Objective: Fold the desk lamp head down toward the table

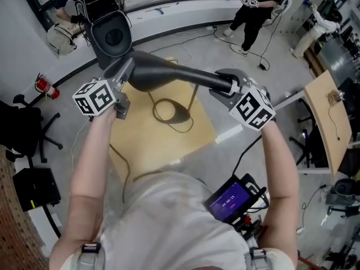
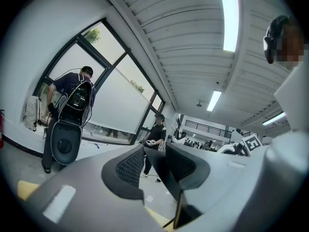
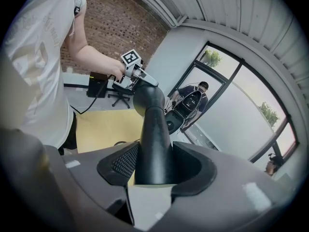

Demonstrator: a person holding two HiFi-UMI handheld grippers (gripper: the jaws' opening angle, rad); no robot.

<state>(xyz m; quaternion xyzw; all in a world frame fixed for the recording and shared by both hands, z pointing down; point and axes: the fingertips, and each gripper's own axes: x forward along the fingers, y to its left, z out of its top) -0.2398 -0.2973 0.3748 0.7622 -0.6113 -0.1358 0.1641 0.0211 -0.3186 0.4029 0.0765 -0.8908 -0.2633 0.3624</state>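
Head view first: where is the lamp head (image 1: 169,75) now?

Well above the counter (image 1: 169,145), lying about level, with its wide end toward 9 o'clock and its narrow end toward 3 o'clock. A thin stem (image 1: 194,99) drops from it at 6 o'clock to what I take to be the base (image 1: 181,116).

Who has hold of it?

The right hand-held gripper (image 1: 229,88) is clamped on the narrow end. The right gripper view shows both pads pressed on the black neck (image 3: 153,139), with the jaws fairly wide because the neck is thick. The left hand-held gripper (image 1: 124,75) is at the wide end. In the left gripper view its jaws stand well apart with the thin rim (image 2: 161,173) between them. The rim sits close by one pad, with daylight between it and the other. I'd call that guiding, not gripping.

So how much of the fold is done?

Little, by my reading. Both ends are attended, but the head lies level rather than tipped at the counter. The whole downward swing is left: bringing the wide end round toward 6 o'clock until it nears the wood.

Anything finished?

Only the taking hold.
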